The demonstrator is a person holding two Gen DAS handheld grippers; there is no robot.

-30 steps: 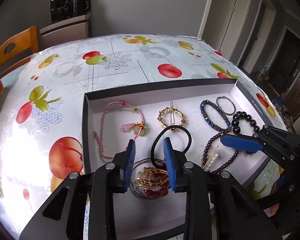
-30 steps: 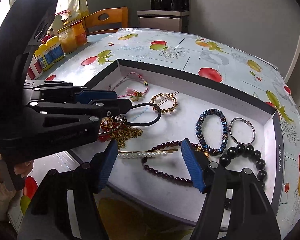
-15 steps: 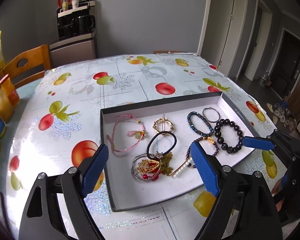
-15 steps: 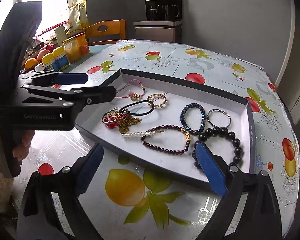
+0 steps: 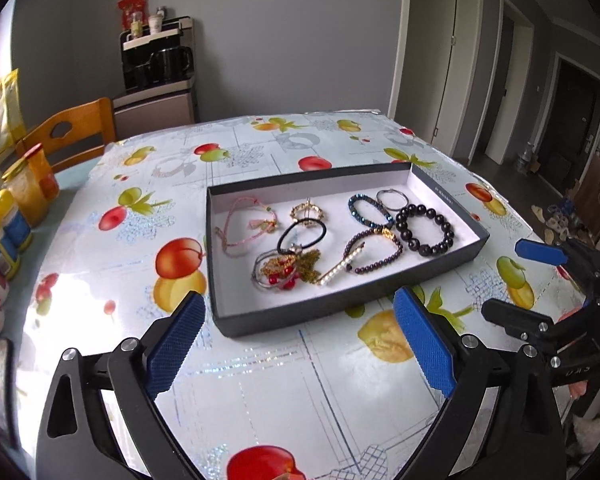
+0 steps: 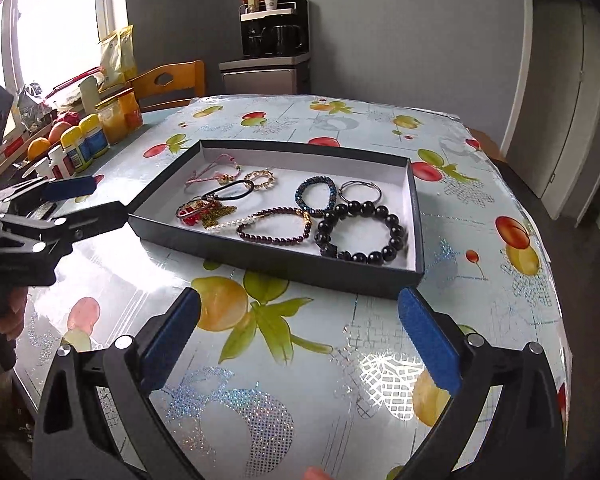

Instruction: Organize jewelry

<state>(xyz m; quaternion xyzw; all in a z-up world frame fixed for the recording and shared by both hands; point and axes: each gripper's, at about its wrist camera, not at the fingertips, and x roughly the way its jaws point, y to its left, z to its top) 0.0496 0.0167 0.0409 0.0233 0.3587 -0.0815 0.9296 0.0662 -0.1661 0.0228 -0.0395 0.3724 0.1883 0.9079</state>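
A dark shallow tray (image 5: 380, 292) with a white floor sits on the fruit-print tablecloth. In it lie a pink cord bracelet (image 5: 244, 220), a gold ring clip (image 5: 308, 212), a black hair tie (image 5: 302, 236), a gold and red tangle (image 5: 280, 270), a pearl clip (image 5: 340, 266), a purple bead bracelet (image 5: 376, 252), a blue bead bracelet (image 5: 366, 210), a silver bangle (image 5: 392, 199) and a black bead bracelet (image 6: 360, 232). My left gripper (image 5: 298, 302) hovers before the tray's near wall. Its jaws are opening, with nothing between them. Off the tray's right corner, my right gripper (image 6: 299, 296) is opening too, also empty.
Jars and bottles (image 5: 28, 184) crowd the table's left edge, with fruit (image 6: 40, 146) behind them. A wooden chair (image 5: 72, 132) and a cabinet with a kettle (image 5: 156, 64) stand beyond the far side. The table drops off at the right, towards a hallway.
Both grippers have drawn back from the tray and risen a little. Their jaws have gone from narrow to wide. The left one was around the gold and red tangle, which now lies free.
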